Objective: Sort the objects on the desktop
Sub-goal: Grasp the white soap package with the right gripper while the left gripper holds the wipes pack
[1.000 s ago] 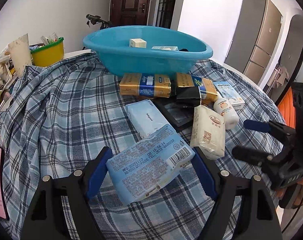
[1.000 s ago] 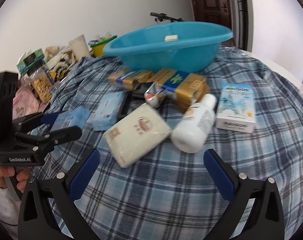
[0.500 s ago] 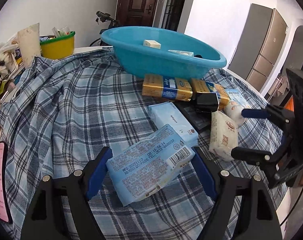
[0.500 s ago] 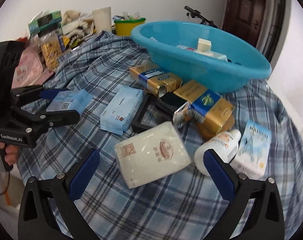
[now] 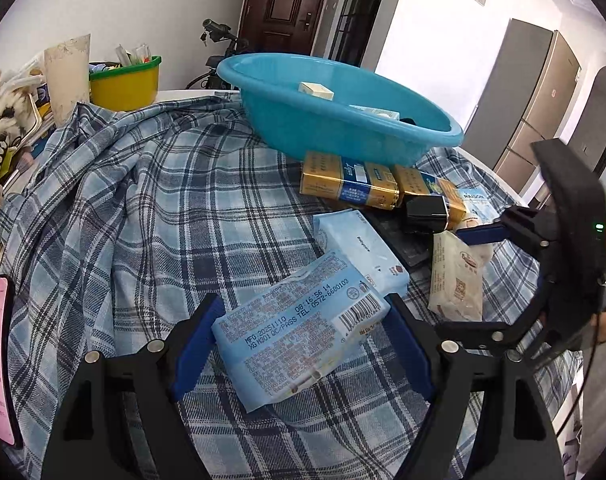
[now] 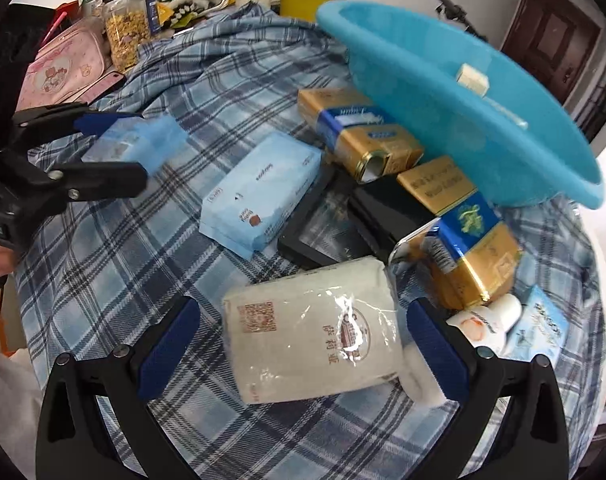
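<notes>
the white tissue pack [image 6: 315,332] is lying flat on the checked cloth [image 6: 115,264] over the surface, framed between the spread, empty jaws of the right gripper [image 6: 303,348], which are not touching it. to do this well, the jaws probably should be dropping evenly over the pack's long sides, clear of the lotion bottle [image 6: 487,320] just beside it, then squeezing gently since the wrapper looks soft. the left gripper [image 5: 301,340] is gripping a blue wipes pack [image 5: 299,328] above the cloth; the blue basin [image 5: 343,120] behind the clutter looks like the likely destination.
</notes>
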